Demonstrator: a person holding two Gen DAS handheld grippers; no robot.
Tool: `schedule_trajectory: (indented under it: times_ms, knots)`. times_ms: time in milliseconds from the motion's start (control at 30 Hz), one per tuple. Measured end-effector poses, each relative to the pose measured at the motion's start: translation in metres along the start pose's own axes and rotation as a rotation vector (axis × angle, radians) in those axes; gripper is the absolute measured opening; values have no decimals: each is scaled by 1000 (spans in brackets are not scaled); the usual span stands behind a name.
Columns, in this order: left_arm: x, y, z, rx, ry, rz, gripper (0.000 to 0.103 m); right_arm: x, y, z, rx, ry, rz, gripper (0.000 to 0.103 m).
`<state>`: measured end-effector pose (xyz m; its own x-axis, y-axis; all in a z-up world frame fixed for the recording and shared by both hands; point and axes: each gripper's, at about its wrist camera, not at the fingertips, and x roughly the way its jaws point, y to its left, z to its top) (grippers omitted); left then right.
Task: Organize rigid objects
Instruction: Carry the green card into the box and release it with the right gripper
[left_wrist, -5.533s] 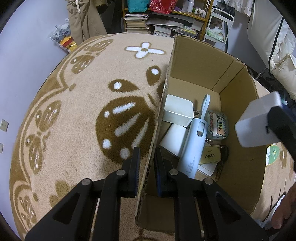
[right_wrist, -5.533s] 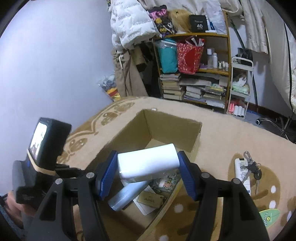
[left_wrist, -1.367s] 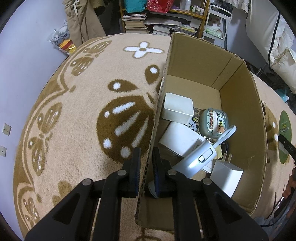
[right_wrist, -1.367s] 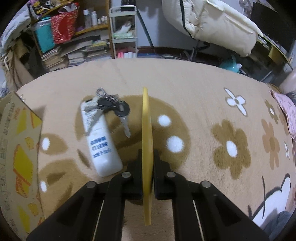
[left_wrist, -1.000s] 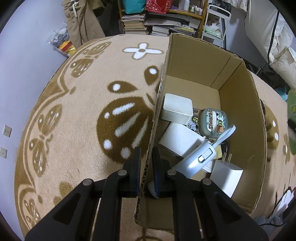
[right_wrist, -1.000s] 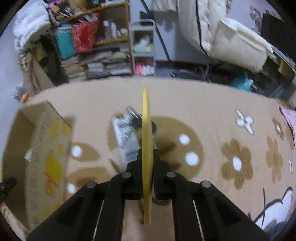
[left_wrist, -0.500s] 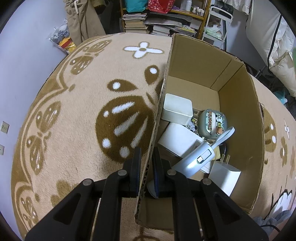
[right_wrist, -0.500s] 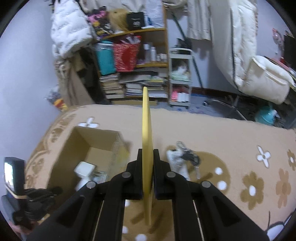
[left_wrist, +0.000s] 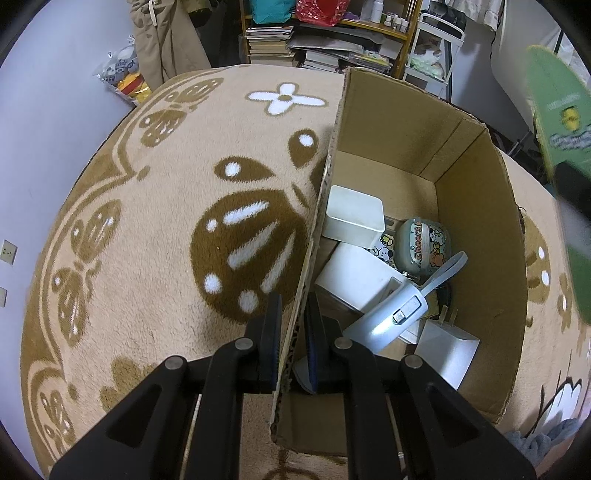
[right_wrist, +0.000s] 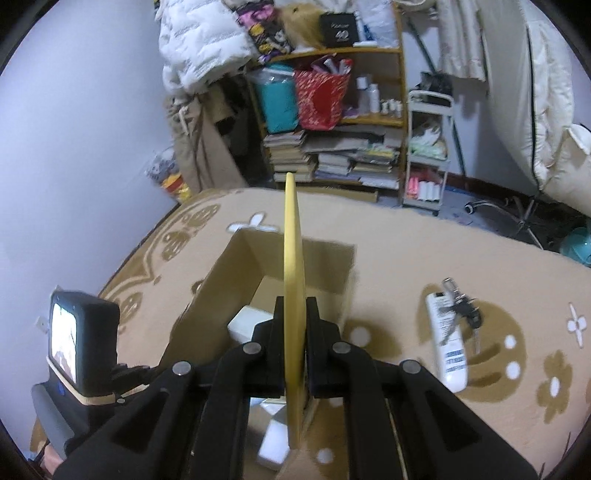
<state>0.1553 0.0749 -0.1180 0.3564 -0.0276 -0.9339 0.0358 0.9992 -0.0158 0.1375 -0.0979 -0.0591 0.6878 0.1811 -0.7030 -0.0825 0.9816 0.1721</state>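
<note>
Cardboard box (left_wrist: 476, 206), plain brown and open at the top, sits on the floor on a tan rug (left_wrist: 147, 240) with brown leaf and white flower shapes; it is the biggest of the things here and the landmark for the rest. Inside the box lie one white tub (left_wrist: 352, 218) against its left wall, one white block (left_wrist: 356, 278) just in front of that tub, one pale blue bottle (left_wrist: 391, 321) with a loop strap leaning across the middle, one round patterned tin (left_wrist: 423, 243) near the box's centre, and one white charger (left_wrist: 448, 350) with two prongs at the near right corner.

Above the box's right wall hangs one flat oval board (right_wrist: 293, 295): yellow and thin on edge from the right wrist view, green with printed marks on its face from the left wrist view (left_wrist: 561, 122), where it is blurred. The right hand-held gripper (right_wrist: 293, 347) is pinching this board by its lower part, jaws pressed onto both faces.

The left hand-held gripper (left_wrist: 293, 332) is clamped on the box's left wall, one jaw outside and one inside.

To the right of the box, on the rug, lies one white remote control (right_wrist: 448, 343), with one bunch of keys (right_wrist: 461, 310) resting across its far end.

Behind the box stands one cluttered bookshelf (right_wrist: 332, 122).
</note>
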Motion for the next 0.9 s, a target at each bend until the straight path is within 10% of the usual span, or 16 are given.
schedule_trajectory:
  times_ms: [900]
  knots:
    - [-3, -1, 0, -3, -2, -3, 11, 45, 2, -38, 3, 143, 19, 9]
